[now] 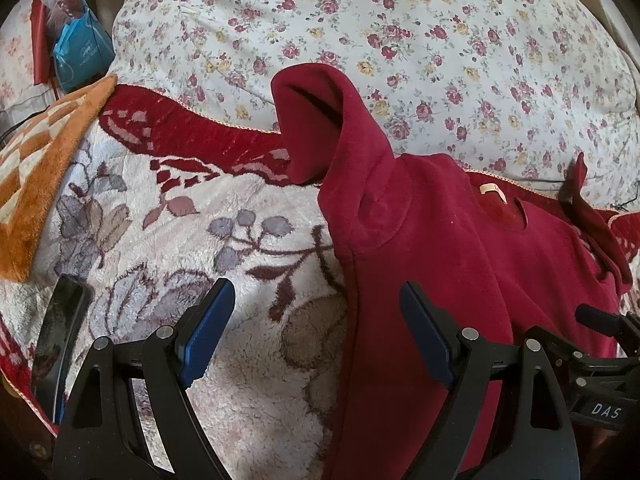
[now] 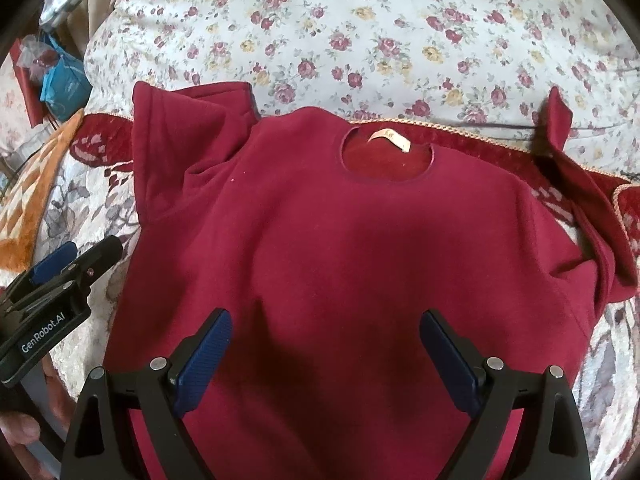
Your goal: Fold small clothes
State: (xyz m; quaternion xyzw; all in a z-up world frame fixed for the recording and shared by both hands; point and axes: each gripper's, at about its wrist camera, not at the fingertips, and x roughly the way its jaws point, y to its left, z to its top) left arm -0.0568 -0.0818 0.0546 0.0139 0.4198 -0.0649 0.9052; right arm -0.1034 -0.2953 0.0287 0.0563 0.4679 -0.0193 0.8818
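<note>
Red shirt point(image 2: 340, 240) lies flat on fleece blanket point(image 1: 180, 220) on bed, collar with label point(image 2: 389, 137) at far side

Left sleeve point(image 1: 320, 128) bunched, standing up; right sleeve point(image 2: 560, 128) twisted, tip sticking up

Left hand-held gripper point(image 1: 316, 328) spread wide, holding nothing, right at shirt left edge

Right hand-held gripper point(image 2: 326, 354) also spread, empty, over lower middle of shirt

Judgement: first fold not yet started

Advice: pinch left sleeve near cuff, lay it flat across chest; same with right sleeve; keep body smooth, avoid catching blanket pile

Phone point(image 1: 60, 340) near blanket edge, keep away
</note>
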